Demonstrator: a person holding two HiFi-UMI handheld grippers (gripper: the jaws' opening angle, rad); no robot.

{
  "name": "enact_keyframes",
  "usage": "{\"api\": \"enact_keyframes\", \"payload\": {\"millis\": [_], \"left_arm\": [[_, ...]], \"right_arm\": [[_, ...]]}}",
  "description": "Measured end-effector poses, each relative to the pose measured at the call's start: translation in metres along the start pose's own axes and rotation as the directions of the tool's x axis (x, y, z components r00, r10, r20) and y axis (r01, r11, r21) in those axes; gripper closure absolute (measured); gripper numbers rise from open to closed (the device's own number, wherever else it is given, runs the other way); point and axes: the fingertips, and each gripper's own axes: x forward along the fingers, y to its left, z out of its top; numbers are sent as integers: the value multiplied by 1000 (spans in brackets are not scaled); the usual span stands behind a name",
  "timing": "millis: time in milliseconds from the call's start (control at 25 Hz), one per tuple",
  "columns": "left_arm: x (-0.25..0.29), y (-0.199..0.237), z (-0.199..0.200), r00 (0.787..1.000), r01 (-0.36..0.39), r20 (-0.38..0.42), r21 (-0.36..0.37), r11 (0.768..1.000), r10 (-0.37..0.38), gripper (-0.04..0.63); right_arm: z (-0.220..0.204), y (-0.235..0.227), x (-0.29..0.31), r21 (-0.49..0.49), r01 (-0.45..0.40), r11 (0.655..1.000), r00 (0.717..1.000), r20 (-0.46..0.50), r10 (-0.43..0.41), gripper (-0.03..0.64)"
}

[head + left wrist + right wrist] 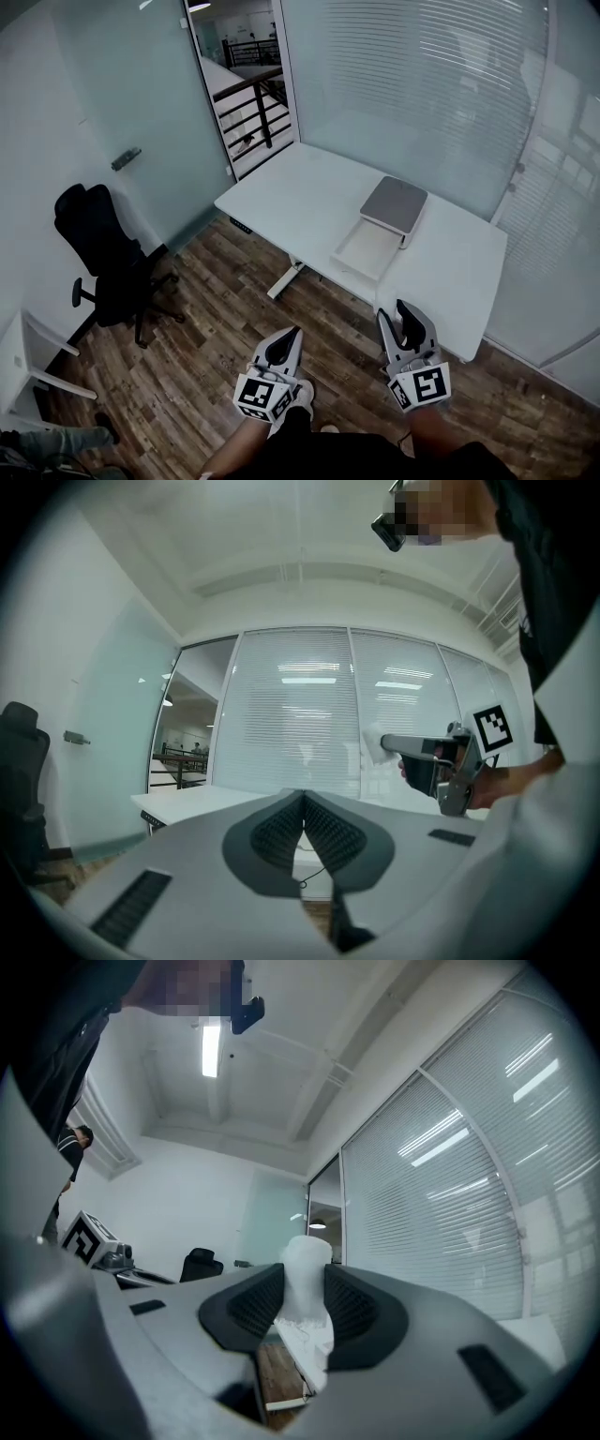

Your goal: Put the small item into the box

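Observation:
The box stands on the white table (300,202), with its grey lid (395,203) behind an open white tray (366,251). Both grippers hang over the wooden floor, short of the table's near edge. My right gripper (394,317) is shut on a small white item (306,1274), which stands up between its pads. The left gripper view shows that same item (373,742) at the tip of the right gripper (398,745). My left gripper (289,339) is shut, its pads meeting at the tip (303,796) with nothing between them.
A black office chair (105,251) stands on the floor to the left. Frosted glass walls (422,84) run behind and to the right of the table. A small white table (17,361) and a person's leg (56,441) are at the lower left.

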Motion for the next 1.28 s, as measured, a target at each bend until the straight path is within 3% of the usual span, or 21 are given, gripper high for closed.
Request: {"api": "enact_keyframes", "payload": {"millis": [400,760,1280], "left_arm": [[72,73,10,998,62,7,7,998,-62,583],[136,135,1,991,130,-15,-10,991,-130,583],[208,154,-2,958,285,-29,-18,958,-286,583]], "right_arm": [[-14,-7,91,-37,39,999,999,3,-39,474],[-32,-34,163,-48,124,991,992,1,-124,474],[-59,-64,203,-74,239,968,967,-68,-244,474]]}}
